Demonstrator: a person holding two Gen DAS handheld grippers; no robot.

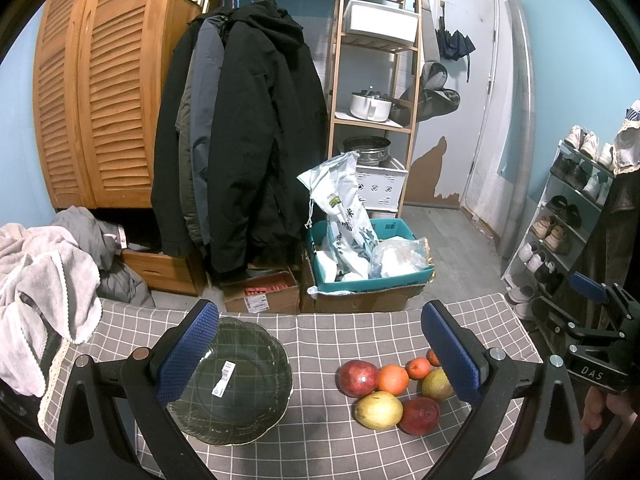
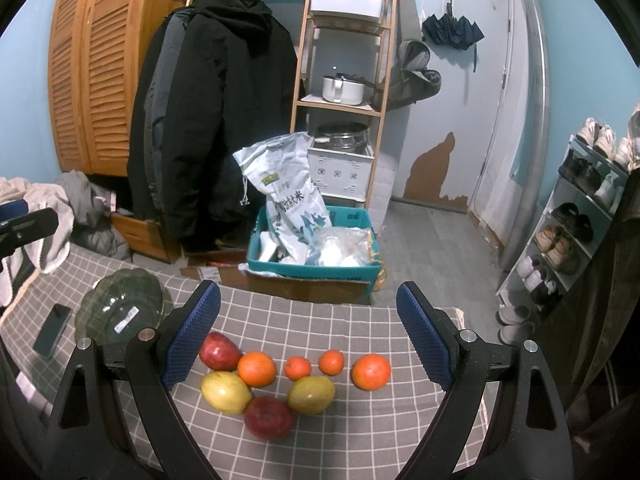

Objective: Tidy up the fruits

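Surface (image 2: 360, 432), grey check cloth, fills the lower half of both views. Glass plate (image 1: 244, 380) sits lower centre-left in left wrist view, partly behind the left claw's own near finger; in right wrist view it's off at mid-left, well apart from the fruit.

Fruit cluster (image 2: 280, 380) lies lower centre of right wrist view, directly btwn & ahead of the right claw (image 2: 308, 340), jaws spread wide, nothing held. Same cluster is lower right in left wrist view, w/ the left claw (image 1: 320, 354) likewise released & empty.

Judgement: right claw is nearer the fruit, left nearer the plate. Lone orange (image 2: 371, 372) at right edge of cluster is easiest first pick; carry goes toward frame-left.
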